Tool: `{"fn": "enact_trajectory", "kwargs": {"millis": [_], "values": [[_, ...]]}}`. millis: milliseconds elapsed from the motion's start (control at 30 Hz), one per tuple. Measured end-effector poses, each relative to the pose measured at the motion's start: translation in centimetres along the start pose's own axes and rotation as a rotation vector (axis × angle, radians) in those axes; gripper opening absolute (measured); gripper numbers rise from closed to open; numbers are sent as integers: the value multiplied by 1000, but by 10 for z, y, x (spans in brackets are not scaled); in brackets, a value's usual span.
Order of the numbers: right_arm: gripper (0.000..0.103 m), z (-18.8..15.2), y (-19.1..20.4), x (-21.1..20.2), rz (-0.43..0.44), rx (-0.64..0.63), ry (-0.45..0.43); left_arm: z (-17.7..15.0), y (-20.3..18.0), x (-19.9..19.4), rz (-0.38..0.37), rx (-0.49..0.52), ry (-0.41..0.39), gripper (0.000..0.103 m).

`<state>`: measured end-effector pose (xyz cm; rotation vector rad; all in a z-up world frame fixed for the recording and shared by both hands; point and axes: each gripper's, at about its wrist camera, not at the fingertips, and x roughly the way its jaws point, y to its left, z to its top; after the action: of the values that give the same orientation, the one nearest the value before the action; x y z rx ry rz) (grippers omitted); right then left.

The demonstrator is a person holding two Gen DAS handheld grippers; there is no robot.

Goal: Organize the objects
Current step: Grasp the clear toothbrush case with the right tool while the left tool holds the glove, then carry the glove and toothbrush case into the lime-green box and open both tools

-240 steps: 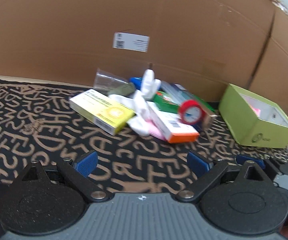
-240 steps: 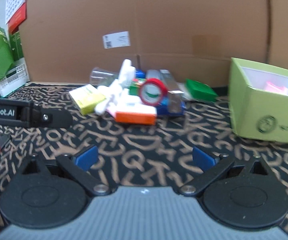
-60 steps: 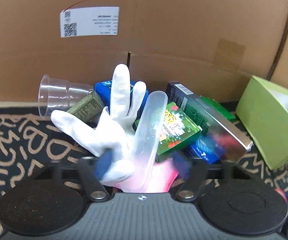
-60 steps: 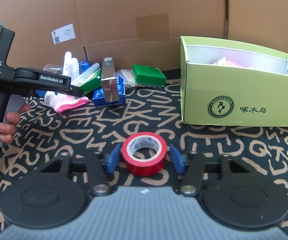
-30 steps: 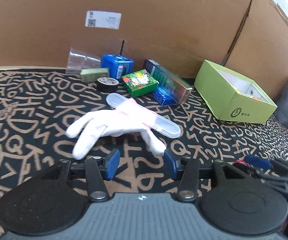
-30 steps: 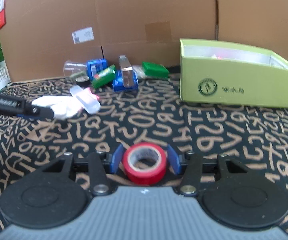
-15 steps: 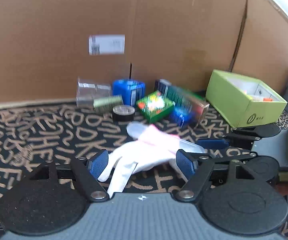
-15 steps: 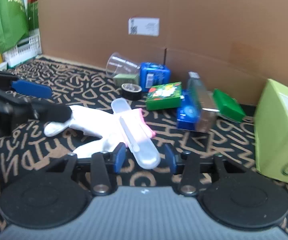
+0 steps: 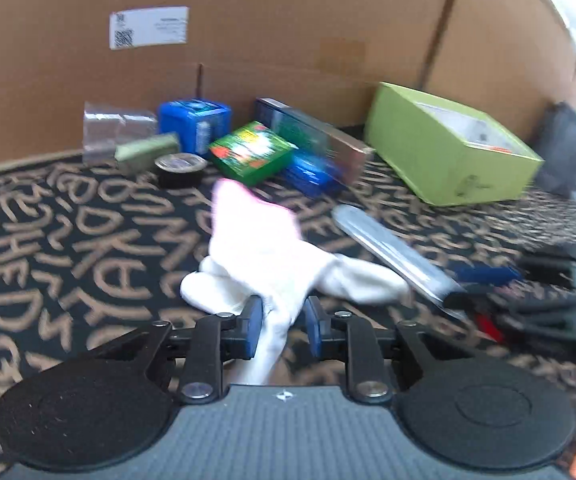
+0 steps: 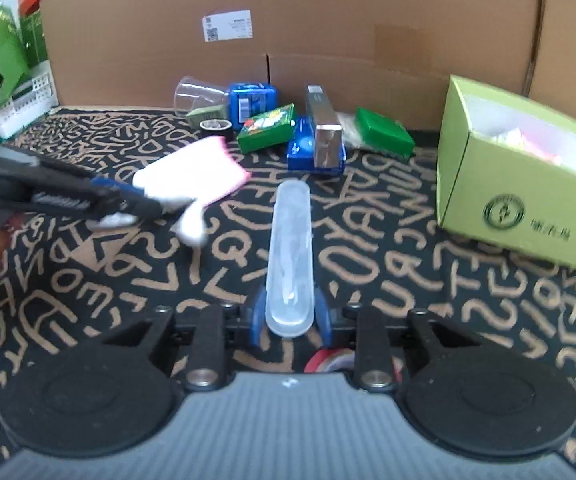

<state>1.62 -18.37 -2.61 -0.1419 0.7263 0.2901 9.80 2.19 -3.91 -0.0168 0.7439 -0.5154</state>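
The left gripper is clamped on the white glove, which hangs limp from the blue pads with its pink cuff away from the camera; the right gripper is closed on one end of the clear case, which juts forward over the rug. Half hidden under the right gripper's frame lies the red tape. Farther out, the lime box stands open to the right, with pink and white items already inside, and the remaining clutter, a green box, a blue box, black tape and a cup, sits against the cardboard wall. The case is held only at its tip, so a fast swing toward the lime box could lever it out of the pads or knock its far end against the box wall; the glove is soft and dangling, and a loose finger could catch on the box rim and drag it back out. The two grippers are close together and could collide if both head for the box at once. Half a second ago the case lay across the glove on the rug and the left gripper was open; now the two things are separated, each lifted by its own gripper
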Motion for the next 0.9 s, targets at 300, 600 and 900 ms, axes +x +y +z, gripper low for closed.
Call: {"fn": "enact_trajectory", "kwargs": {"millis": [300, 600, 900], "values": [[36, 12, 5, 33, 12, 34, -9, 9, 9, -23, 95, -108, -96, 83], [38, 15, 7, 41, -1, 21, -30, 16, -6, 21, 73, -51, 0, 67], [26, 3, -1, 16, 21, 84, -104, 13, -18, 10, 48, -15, 28, 7]]}}
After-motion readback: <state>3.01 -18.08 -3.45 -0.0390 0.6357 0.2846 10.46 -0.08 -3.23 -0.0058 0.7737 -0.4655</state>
